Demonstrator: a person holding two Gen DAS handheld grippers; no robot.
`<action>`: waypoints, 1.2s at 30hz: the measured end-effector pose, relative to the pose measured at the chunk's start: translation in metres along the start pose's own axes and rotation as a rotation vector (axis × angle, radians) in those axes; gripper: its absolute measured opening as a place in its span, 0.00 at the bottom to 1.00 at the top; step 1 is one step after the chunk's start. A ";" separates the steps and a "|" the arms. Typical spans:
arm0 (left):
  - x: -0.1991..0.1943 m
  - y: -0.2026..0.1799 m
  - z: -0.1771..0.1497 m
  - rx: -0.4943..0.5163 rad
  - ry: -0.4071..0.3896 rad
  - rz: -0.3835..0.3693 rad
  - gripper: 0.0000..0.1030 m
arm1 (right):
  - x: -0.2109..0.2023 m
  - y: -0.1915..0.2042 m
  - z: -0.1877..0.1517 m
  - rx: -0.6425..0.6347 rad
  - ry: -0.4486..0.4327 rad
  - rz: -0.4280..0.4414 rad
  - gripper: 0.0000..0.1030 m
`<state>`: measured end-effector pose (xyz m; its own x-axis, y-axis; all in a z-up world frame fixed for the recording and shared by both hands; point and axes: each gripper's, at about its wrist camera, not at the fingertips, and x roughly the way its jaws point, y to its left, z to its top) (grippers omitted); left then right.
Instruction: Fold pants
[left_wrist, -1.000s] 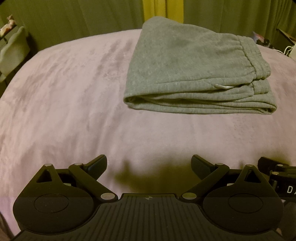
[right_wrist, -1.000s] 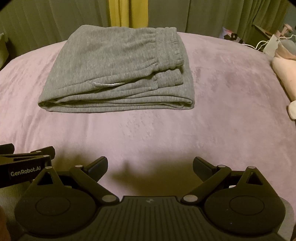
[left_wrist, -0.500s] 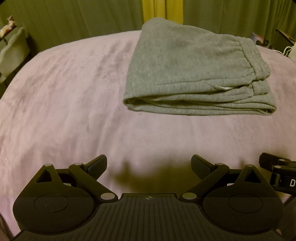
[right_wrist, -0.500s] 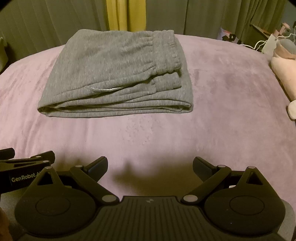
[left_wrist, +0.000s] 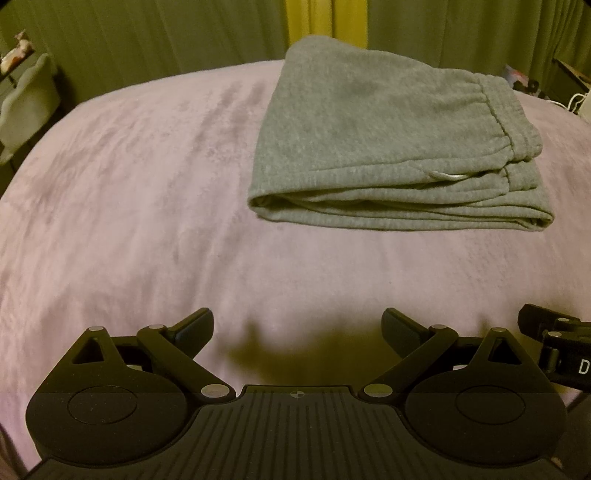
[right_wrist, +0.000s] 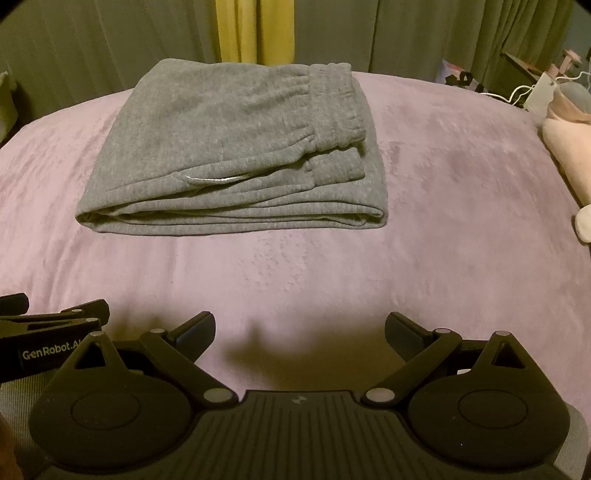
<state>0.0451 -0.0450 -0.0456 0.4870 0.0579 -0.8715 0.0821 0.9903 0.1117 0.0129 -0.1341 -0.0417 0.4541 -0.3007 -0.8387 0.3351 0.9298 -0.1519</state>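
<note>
**Both jaws released, pants folded on the bed**

The left gripper (left_wrist: 297, 326) and right gripper (right_wrist: 300, 328) hover with jaws spread wide, grasping nothing, over the mauve bed (right_wrist: 443, 206). The grey pants (right_wrist: 236, 147) lie folded flat, well apart: toward 1 o'clock in the left view, 11 o'clock in the right. Curtains (right_wrist: 406, 33) hang behind.

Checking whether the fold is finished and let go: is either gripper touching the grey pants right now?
Apart. In both wrist views, the left gripper and right gripper stand open, with bare purple blanket between them and the folded grey pants.
</note>
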 end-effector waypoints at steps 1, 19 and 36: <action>0.000 0.000 0.000 -0.001 0.000 0.000 0.97 | 0.000 0.000 0.000 0.001 0.000 0.000 0.96; 0.000 -0.002 0.000 0.000 -0.001 0.006 0.97 | 0.001 0.001 0.000 0.003 0.001 0.002 0.96; 0.000 -0.002 0.001 -0.006 -0.002 0.011 0.97 | 0.003 -0.001 0.003 0.002 -0.006 0.005 0.96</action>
<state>0.0461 -0.0466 -0.0455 0.4893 0.0682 -0.8694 0.0719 0.9904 0.1182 0.0162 -0.1363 -0.0428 0.4606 -0.2972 -0.8364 0.3344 0.9310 -0.1466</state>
